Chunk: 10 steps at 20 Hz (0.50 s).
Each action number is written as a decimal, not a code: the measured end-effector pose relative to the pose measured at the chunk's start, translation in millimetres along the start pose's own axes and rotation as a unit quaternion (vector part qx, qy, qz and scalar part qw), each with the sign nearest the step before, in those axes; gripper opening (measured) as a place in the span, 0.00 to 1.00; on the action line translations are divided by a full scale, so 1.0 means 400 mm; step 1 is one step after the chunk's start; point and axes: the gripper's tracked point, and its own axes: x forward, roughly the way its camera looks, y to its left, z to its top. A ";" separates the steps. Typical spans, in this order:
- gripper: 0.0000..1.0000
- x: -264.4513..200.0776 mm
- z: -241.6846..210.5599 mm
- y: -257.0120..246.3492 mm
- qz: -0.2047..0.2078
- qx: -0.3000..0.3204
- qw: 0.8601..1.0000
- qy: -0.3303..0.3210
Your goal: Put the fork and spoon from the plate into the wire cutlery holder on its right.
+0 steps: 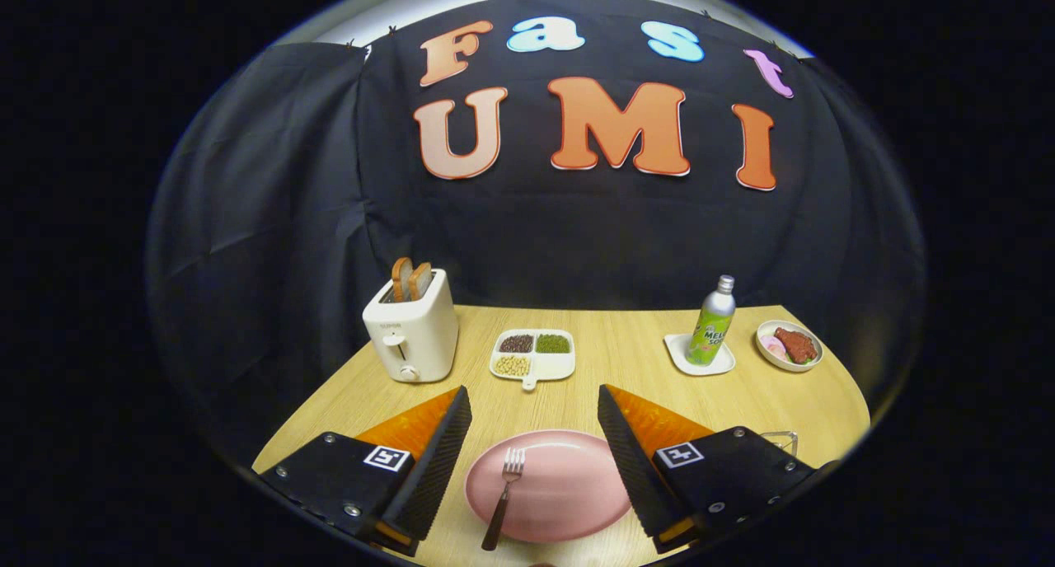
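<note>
Right now the fork [504, 493] lies on the pink plate [569, 489], tines pointing toward the far edge of the bench [626, 369] and its dark handle running back over the plate's near rim. The plate sits at the near edge of the bench, between the 2 fingers of the gripper [534, 456], whose jaws are spread wide and touch nothing. A spoon cannot be made out on the plate. Just behind the right finger, near the right edge of the bench, a bit of thin wire frame [781, 440] peeks out; it may be the cutlery holder, but too little shows to tell. Beyond the fingers, toward the middle of the bench, a white divided dish [533, 355] holds 3 kinds of beans or grains. Near the far left corner stands a white toaster [412, 328] with 2 bread slices upright in its slots. Toward the far right, a green bottle [710, 323] stands on a small white square tray [699, 358], and just beside it, nearer the far right corner, a bowl [789, 346] carries a piece of meat.
</note>
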 end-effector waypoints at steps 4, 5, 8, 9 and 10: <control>0.93 0.030 -0.104 0.017 0.011 -0.015 0.998 0.065; 0.93 0.038 -0.131 0.018 0.010 -0.017 0.996 0.085; 0.93 0.053 -0.216 0.021 0.012 -0.013 0.989 0.146; 0.93 0.054 -0.241 0.021 0.012 -0.012 0.986 0.167; 0.93 0.060 -0.268 0.027 0.019 -0.012 0.982 0.188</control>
